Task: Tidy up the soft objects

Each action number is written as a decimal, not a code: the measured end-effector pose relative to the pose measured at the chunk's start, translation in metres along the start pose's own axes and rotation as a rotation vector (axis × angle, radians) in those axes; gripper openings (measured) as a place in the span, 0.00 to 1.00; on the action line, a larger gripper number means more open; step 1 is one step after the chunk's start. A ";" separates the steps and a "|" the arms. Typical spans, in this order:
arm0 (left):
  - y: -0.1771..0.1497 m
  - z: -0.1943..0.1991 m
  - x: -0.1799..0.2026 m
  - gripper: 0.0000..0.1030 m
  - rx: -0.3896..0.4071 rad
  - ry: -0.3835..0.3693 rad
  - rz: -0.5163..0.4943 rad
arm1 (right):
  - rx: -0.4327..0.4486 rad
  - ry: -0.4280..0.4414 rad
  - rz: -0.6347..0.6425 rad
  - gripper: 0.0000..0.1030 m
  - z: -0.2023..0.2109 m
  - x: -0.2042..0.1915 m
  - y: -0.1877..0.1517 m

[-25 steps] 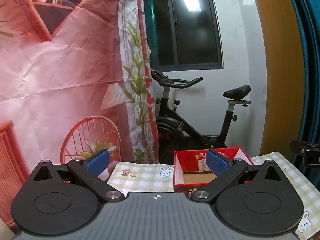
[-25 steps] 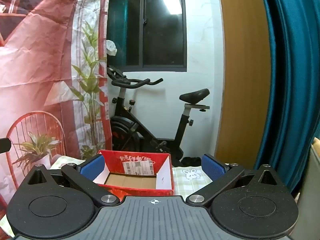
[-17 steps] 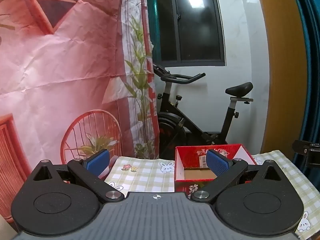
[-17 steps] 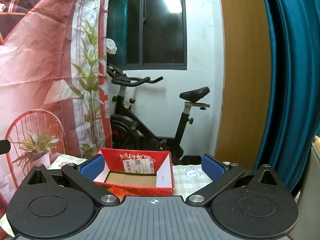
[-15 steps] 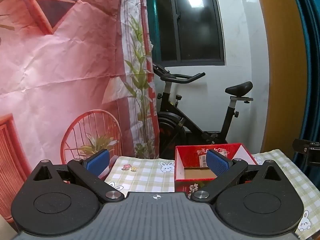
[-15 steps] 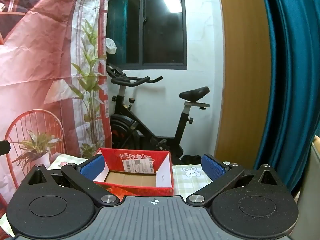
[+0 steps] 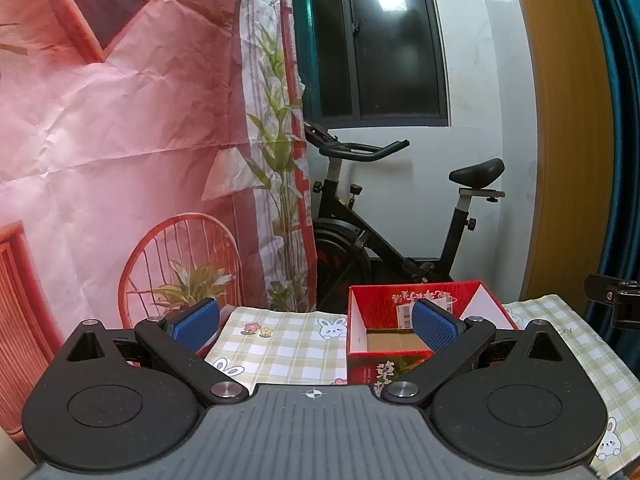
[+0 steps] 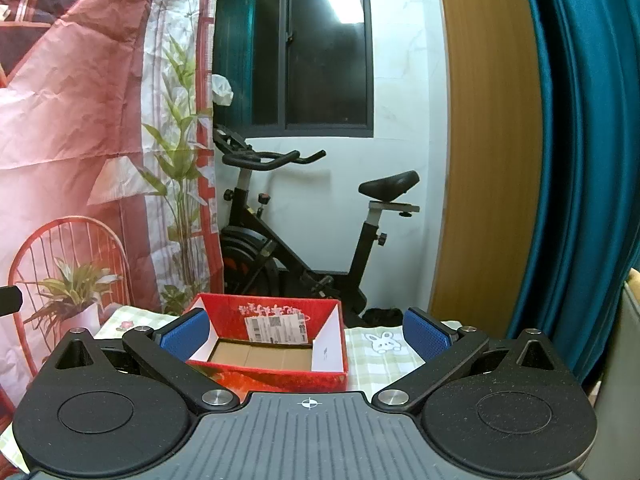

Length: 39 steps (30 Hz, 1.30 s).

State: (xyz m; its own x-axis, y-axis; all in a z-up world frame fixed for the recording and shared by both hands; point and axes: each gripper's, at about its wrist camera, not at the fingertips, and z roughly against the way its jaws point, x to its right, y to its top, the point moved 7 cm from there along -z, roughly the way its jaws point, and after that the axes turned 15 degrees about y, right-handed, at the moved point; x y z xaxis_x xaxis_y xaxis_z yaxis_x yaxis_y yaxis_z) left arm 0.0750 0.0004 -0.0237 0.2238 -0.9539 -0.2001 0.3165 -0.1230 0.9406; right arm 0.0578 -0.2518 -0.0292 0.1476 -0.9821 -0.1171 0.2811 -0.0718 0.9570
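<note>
A red cardboard box [image 7: 370, 304] with a brown floor and a white shipping label stands open and empty on a checked tablecloth [image 7: 288, 344]. In the left wrist view it sits just past my right blue pad. My left gripper [image 7: 316, 322] is open, nothing between its fingers. The right wrist view has the same box [image 8: 272, 316] ahead and left of centre, on the cloth [image 8: 380, 356]. My right gripper [image 8: 306, 334] is open and empty too. No soft objects are in view. The tip of the other gripper [image 7: 616, 300] pokes in at the right edge.
A black exercise bike [image 8: 304, 232] stands behind the table by a white wall and dark window. A pink printed backdrop [image 7: 120, 140] hangs on the left. A wooden panel [image 8: 488, 140] and teal curtain [image 8: 584, 160] stand on the right.
Both views have shifted only slightly; the left wrist view tilted up a little early on. The grippers stay open and the box has not moved.
</note>
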 end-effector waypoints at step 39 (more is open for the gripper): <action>-0.005 -0.001 0.000 1.00 -0.002 -0.020 -0.001 | -0.008 0.001 0.000 1.00 -0.004 -0.001 0.001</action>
State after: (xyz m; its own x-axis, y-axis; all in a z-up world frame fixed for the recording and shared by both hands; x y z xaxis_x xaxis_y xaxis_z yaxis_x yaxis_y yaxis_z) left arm 0.0743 0.0008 -0.0283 0.2052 -0.9590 -0.1954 0.3185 -0.1234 0.9399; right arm 0.0614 -0.2504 -0.0289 0.1486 -0.9819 -0.1175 0.2885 -0.0706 0.9549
